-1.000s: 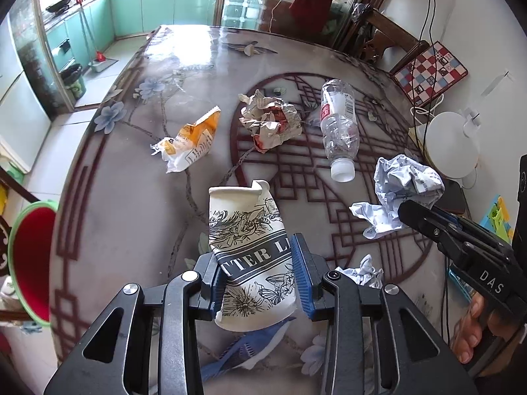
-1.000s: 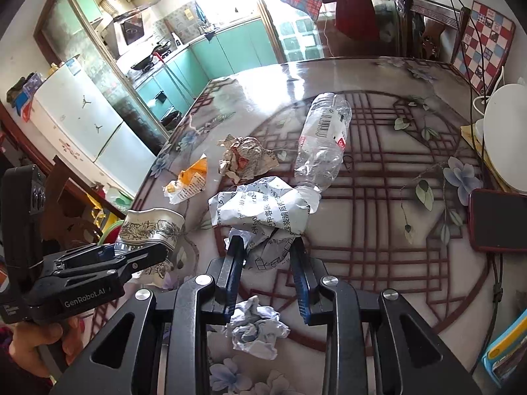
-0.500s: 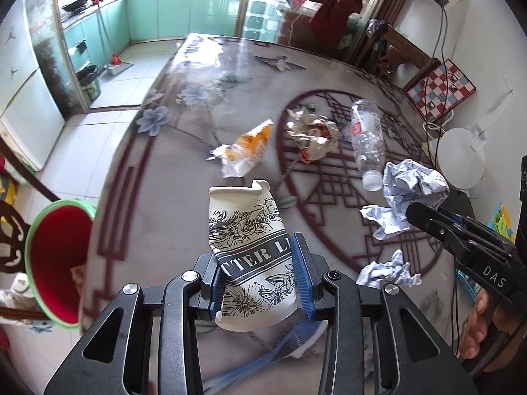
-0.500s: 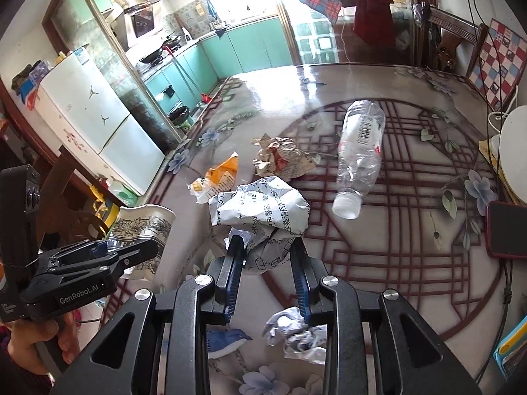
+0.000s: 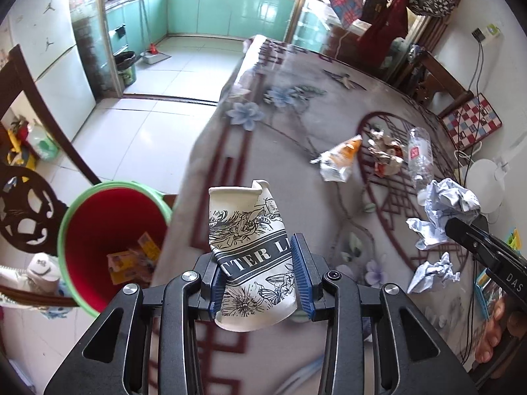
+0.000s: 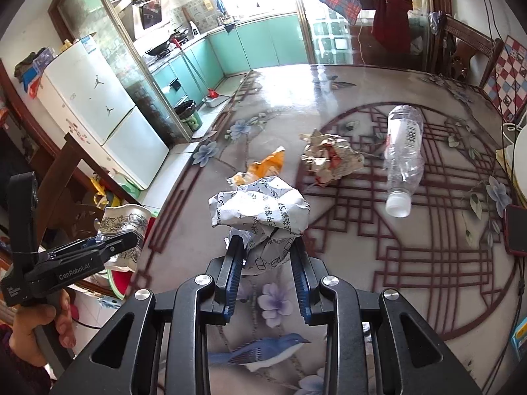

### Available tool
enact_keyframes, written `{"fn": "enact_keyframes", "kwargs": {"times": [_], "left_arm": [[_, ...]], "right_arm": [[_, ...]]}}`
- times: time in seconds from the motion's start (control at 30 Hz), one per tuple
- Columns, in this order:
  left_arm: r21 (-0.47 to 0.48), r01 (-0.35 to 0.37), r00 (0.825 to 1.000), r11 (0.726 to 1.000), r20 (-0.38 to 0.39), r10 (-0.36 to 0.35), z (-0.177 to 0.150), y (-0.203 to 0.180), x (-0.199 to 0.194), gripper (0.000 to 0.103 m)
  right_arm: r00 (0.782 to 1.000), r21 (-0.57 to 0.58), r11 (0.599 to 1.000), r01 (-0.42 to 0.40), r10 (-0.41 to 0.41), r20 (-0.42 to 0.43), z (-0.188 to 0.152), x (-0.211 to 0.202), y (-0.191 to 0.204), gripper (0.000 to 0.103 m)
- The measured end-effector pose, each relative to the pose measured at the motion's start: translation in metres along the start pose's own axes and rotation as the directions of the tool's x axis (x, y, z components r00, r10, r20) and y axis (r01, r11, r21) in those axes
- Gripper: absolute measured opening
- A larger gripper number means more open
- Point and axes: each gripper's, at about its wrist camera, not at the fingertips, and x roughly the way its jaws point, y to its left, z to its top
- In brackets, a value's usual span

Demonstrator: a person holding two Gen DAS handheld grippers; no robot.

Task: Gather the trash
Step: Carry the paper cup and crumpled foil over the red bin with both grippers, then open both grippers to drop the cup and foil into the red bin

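Observation:
My left gripper (image 5: 258,270) is shut on a crushed printed paper cup (image 5: 247,230) and holds it above the table's left edge, just right of a red bin with a green rim (image 5: 98,230). My right gripper (image 6: 267,256) is shut on a crumpled white paper ball (image 6: 260,214) above the table. On the table lie an orange snack bag (image 5: 339,159), a crumpled wrapper (image 5: 385,156), a clear plastic bottle (image 6: 403,154) and a small paper wad (image 5: 433,271).
The bin stands on the floor beside a dark carved chair (image 5: 19,204) and holds some yellow scraps. A phone (image 6: 515,230) and a white round object (image 5: 484,184) sit at the table's right edge. The tiled kitchen floor (image 5: 148,115) lies beyond.
Both grippers have swung left with their loads. The left gripper with the cup now reaches the table's left edge, and the red bin has come fully into view.

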Motion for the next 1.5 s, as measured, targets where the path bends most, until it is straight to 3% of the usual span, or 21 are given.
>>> {"fn": "enact_keyframes", "kwargs": {"times": [0.63,1.2,1.5], "left_arm": [[-0.078,-0.067,0.998,0.995,-0.018,0.066,-0.016,0.114,-0.006,0.035],[-0.123,-0.113,0.993,0.986,-0.056,0.107,-0.021,0.165,0.005,0.035],[-0.153,-0.147,0.986,0.977,-0.104,0.132,-0.022,0.188,0.019,0.035]], "right_arm": [[0.999,-0.076,0.996,-0.043,0.041,-0.020,-0.007,0.025,0.112,0.027],[0.988,-0.192,0.969,-0.153,0.142,-0.066,-0.011,0.052,0.202,0.027],[0.977,-0.183,0.963,-0.199,0.180,-0.112,-0.016,0.070,0.213,0.027]]}}
